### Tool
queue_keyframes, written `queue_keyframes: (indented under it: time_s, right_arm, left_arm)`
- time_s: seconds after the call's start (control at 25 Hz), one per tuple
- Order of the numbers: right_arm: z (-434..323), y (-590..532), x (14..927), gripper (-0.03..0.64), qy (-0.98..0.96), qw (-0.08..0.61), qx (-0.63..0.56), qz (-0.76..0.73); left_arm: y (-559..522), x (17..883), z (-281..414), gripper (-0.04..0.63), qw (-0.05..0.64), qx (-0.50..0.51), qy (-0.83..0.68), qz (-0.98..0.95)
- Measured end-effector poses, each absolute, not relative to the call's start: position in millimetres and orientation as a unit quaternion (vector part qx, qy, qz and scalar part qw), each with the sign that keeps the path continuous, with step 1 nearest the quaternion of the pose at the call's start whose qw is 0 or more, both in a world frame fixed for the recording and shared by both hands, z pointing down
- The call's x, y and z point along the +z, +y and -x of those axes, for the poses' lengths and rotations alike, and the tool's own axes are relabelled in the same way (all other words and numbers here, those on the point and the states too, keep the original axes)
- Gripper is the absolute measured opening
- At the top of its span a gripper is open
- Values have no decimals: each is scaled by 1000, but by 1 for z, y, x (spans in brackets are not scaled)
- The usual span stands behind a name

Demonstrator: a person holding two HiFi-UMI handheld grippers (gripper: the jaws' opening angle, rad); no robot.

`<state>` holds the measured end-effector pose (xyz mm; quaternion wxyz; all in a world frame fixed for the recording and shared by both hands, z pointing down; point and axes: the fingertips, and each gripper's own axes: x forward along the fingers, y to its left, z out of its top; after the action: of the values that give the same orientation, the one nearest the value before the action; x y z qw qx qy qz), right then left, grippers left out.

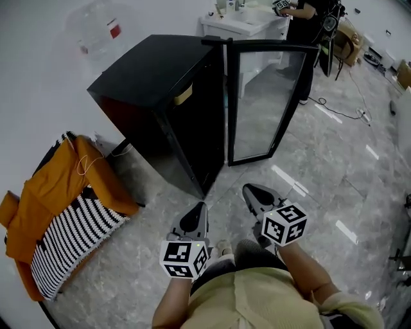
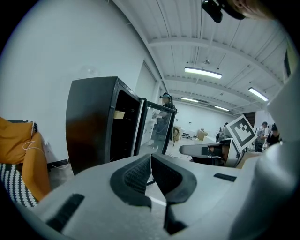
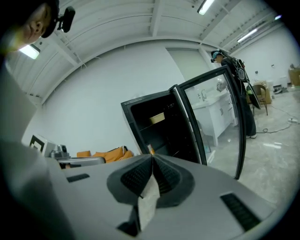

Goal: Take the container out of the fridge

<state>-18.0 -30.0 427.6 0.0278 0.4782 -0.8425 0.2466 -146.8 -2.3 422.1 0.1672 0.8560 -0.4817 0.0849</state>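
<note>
The black fridge (image 1: 160,96) stands on the floor with its glass door (image 1: 263,103) swung open to the right. A pale yellow container (image 1: 183,95) sits on an upper shelf inside, and it also shows in the left gripper view (image 2: 118,114) and the right gripper view (image 3: 157,117). My left gripper (image 1: 200,205) and right gripper (image 1: 247,188) are side by side, short of the fridge's open front and pointing toward it. The left gripper's (image 2: 151,155) jaws meet at the tips with nothing between them. The right gripper (image 3: 152,157) is shut and empty too.
An orange cloth over black-and-white striped fabric (image 1: 64,212) lies at the left by the wall. Behind the fridge stands a white cabinet (image 1: 244,22) with a person (image 1: 302,13) beside it. Cables (image 1: 340,112) run over the grey tiled floor at the right.
</note>
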Motion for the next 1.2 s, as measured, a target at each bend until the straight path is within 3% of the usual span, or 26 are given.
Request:
queue_keyframes:
  time_s: [0.6, 1.2]
  right_arm:
    - [43, -118, 433, 31, -827, -9, 303, -473]
    - [51, -220, 412, 31, -859, -28, 308, -408]
  left_arm:
    - [-48, 424, 169, 26, 175, 74, -522, -832]
    - [-130, 406, 125, 26, 146, 47, -555, -818]
